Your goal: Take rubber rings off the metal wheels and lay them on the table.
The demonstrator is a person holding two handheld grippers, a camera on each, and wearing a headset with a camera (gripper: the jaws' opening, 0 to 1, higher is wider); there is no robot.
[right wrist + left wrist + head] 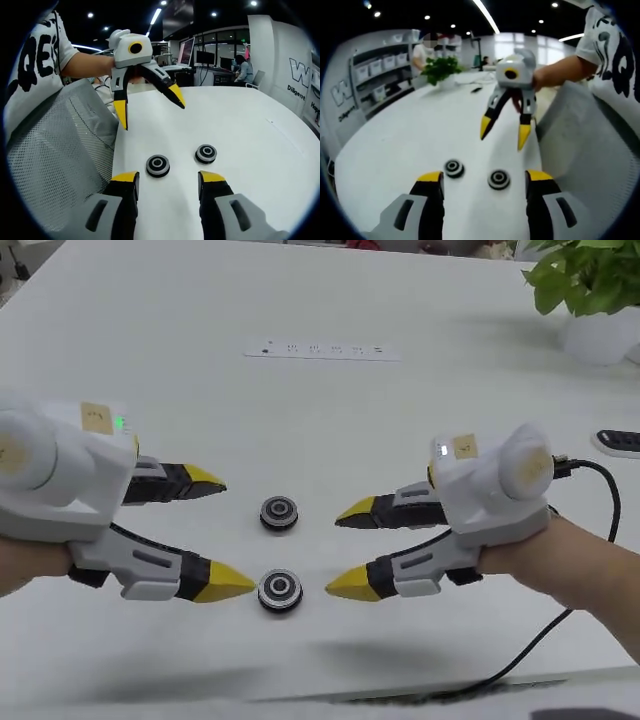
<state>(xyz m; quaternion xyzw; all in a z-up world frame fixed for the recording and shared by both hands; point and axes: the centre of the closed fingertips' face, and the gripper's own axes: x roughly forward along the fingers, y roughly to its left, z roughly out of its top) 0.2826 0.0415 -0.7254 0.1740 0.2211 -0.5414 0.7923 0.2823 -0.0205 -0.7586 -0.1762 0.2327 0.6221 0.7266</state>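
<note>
Two small metal wheels with black rubber rings lie flat on the white table (400,420): a far wheel (279,513) and a near wheel (280,591). My left gripper (232,533) is open to their left, its lower tip almost touching the near wheel. Open as well, my right gripper (337,553) faces it from the right. In the left gripper view both wheels (454,168) (499,179) sit just beyond my open left gripper (485,176), with the right gripper (503,139) behind. The right gripper view shows both wheels (158,165) (206,153) ahead of my right gripper (168,176), and the left gripper (150,112) opposite.
A white power strip (322,350) lies farther back on the table. A potted plant (600,330) stands at the far right, with a dark remote-like device (618,442) beside it. A black cable (560,620) trails from the right gripper over the front edge. A mesh chair (60,165) stands close by.
</note>
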